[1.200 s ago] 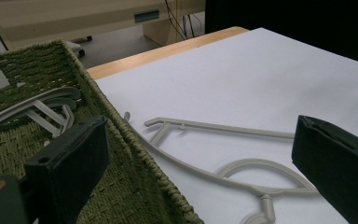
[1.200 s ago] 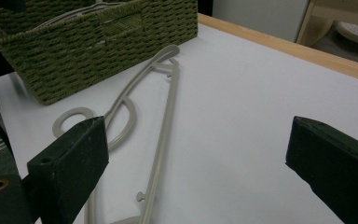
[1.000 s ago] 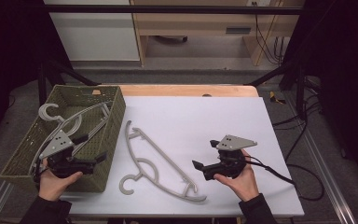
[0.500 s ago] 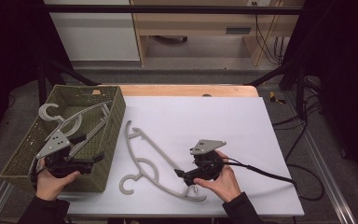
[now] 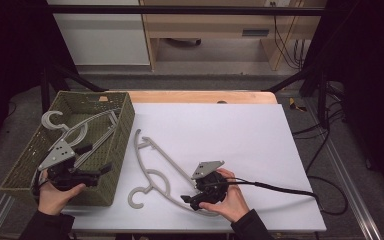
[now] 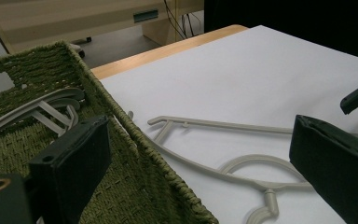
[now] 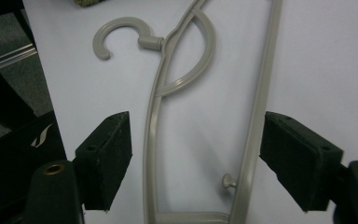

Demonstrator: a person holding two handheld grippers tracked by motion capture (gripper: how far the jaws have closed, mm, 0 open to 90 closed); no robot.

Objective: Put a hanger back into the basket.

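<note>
Straddling the grey plastic clothes hanger (image 5: 156, 172) at the white desk's (image 5: 240, 135) six o'clock edge, the right tool (image 5: 189, 200) has just been closing, pads not yet touching it. At nine o'clock, the left tool (image 5: 100, 170) hangs spread over the green woven basket's (image 5: 122, 130) rim.

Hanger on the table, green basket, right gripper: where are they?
Hanger (image 7: 193, 56), right gripper view, curved neck piece.
Green basket (image 5: 122, 135), high view, right wall.
Right gripper (image 7: 196, 158), right gripper view, midway between its open pads.
</note>
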